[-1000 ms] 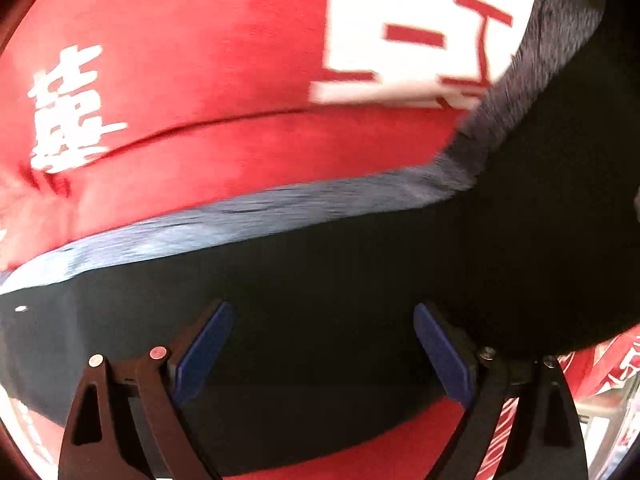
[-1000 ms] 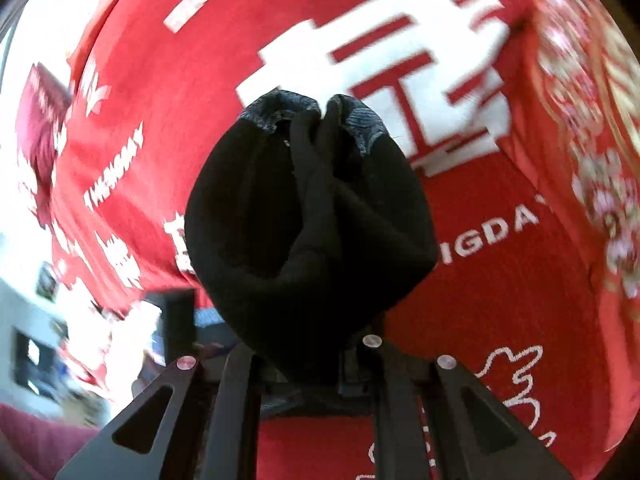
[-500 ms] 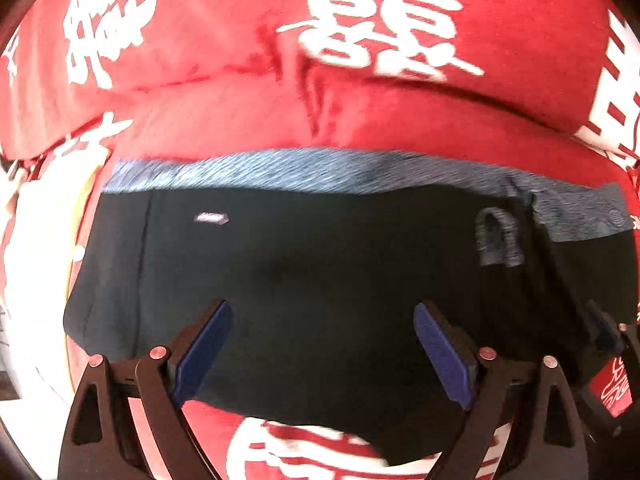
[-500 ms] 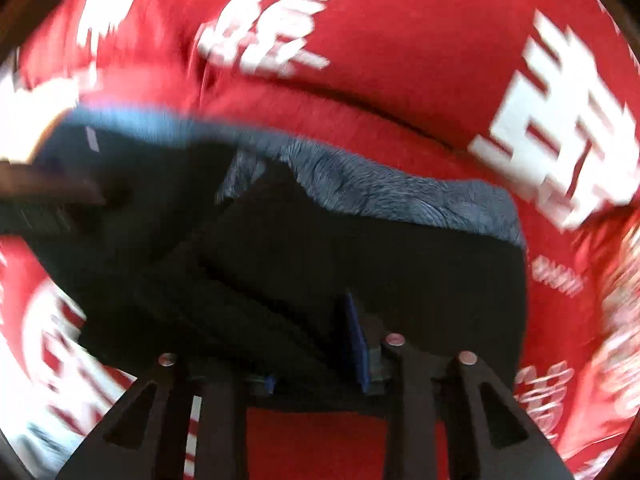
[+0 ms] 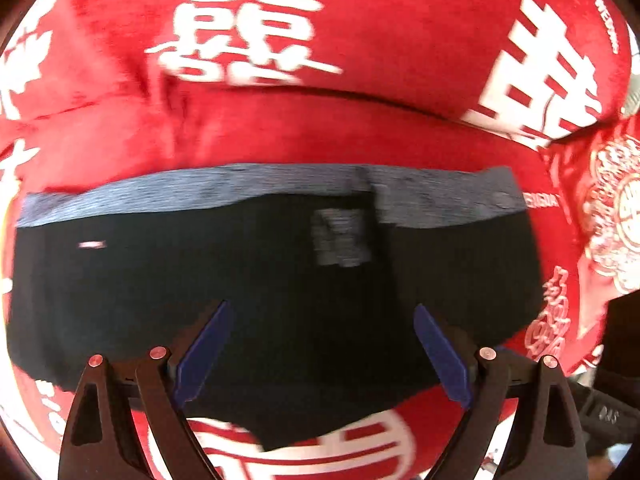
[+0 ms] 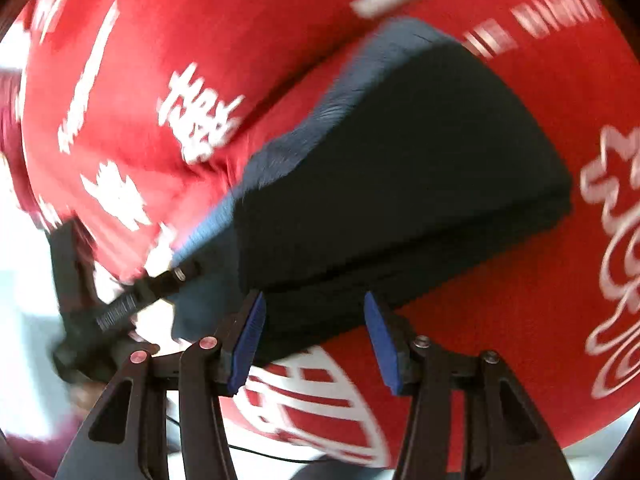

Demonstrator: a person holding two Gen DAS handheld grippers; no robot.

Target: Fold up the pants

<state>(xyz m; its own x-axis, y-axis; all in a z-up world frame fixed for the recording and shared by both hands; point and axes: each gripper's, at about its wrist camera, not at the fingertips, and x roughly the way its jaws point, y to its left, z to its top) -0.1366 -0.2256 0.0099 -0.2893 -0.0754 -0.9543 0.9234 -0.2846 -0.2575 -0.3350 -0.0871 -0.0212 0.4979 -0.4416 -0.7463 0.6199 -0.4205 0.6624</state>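
Red cloth [image 5: 360,136] printed with white characters covers the whole surface under both cameras.

In the left wrist view, the left gripper [image 5: 320,354] has its blue-padded fingers [image 5: 204,348] spread wide, holding nothing, poised over the near part of the pants [image 5: 224,280]. These black pants lie as a flat folded bundle across the cloth, with the grey-blue waistband [image 5: 256,192] along the far edge and a small grey tag [image 5: 340,240] showing just below it. A small pale label [image 5: 92,245] sits toward the bundle's left side.

In the right wrist view, the right gripper [image 6: 316,340] also has its fingers [image 6: 380,344] apart, gripping nothing, its tips at the near edge of the pants [image 6: 400,184]. From here the bundle shows stacked layers along its near side, and the waistband [image 6: 320,120] runs along its far left edge. The left gripper [image 6: 120,308], blurred, appears at the left, beside the corner of the bundle.
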